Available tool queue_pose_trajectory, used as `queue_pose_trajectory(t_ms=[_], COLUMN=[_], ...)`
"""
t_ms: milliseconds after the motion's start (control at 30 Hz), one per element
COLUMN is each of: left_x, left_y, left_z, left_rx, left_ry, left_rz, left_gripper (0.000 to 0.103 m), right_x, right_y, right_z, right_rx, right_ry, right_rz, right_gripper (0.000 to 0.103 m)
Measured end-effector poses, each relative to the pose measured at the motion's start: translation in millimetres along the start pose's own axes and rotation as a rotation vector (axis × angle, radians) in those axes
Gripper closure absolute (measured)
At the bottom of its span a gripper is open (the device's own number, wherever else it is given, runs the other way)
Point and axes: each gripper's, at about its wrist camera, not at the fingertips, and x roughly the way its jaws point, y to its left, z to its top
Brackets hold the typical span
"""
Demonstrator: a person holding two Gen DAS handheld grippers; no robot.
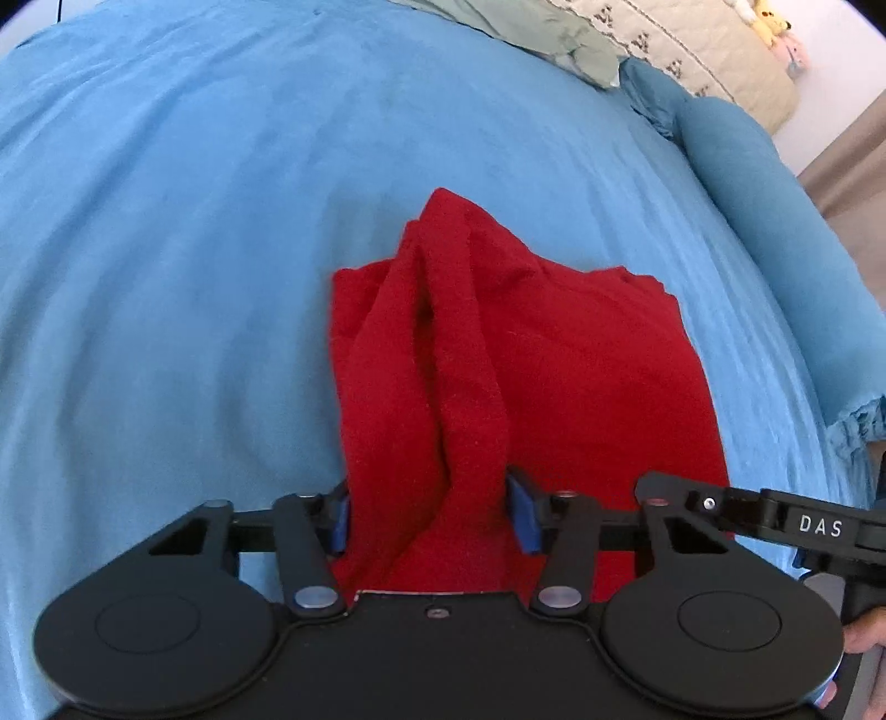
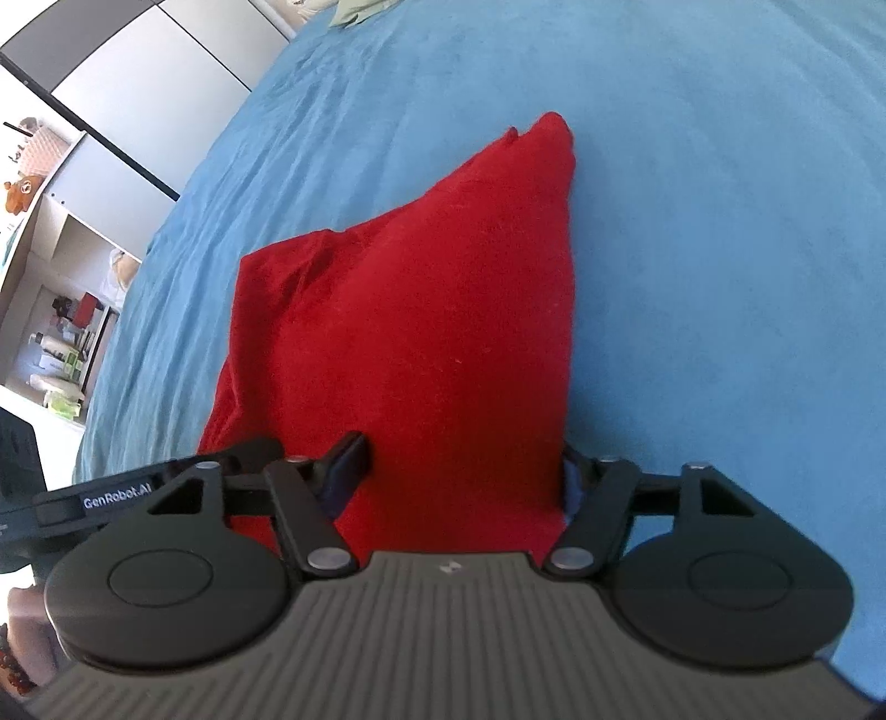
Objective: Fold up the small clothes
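A red garment (image 1: 498, 354) lies on the blue bedspread (image 1: 166, 249), partly lifted and bunched into ridges. My left gripper (image 1: 429, 509) has its blue-padded fingers (image 1: 523, 512) on either side of a thick fold of the red cloth and grips it. In the right wrist view the same red garment (image 2: 443, 310) rises in a smooth sheet to a peak. My right gripper (image 2: 465, 471) holds its near edge between the fingers (image 2: 346, 462). The right gripper's arm also shows in the left wrist view (image 1: 775, 518), close beside the left one.
A blue bolster pillow (image 1: 775, 221) and a cream quilt (image 1: 692, 50) lie at the bed's far right. Shelves with small items (image 2: 61, 332) and wardrobe doors (image 2: 138, 83) stand beyond the bed's left edge. Open bedspread (image 2: 720, 221) surrounds the garment.
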Motion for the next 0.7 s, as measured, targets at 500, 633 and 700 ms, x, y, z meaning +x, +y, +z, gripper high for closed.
queue_pose_trajectory(t_ms=[500, 633, 700], left_x=[-50, -80, -90], left_y=[-53, -80, -95], left_z=[-11, -31, -47], left_rx=[0.187, 0.204, 0.204], left_ry=[-0.1, -0.126, -0.124], left_rz=[0.031, -0.002, -0.017], left_gripper=[0.077, 0.077, 0.077], right_x=[-57, -103, -128], right_y=[40, 38, 30], right_z=[-5, -15, -25], right_rx=[-0.129, -0.143, -0.133], right_ry=[-0.13, -0.154, -0.152], right_rz=[-0.029, -0.013, -0.008], right_gripper=[0.063, 0.063, 0.063])
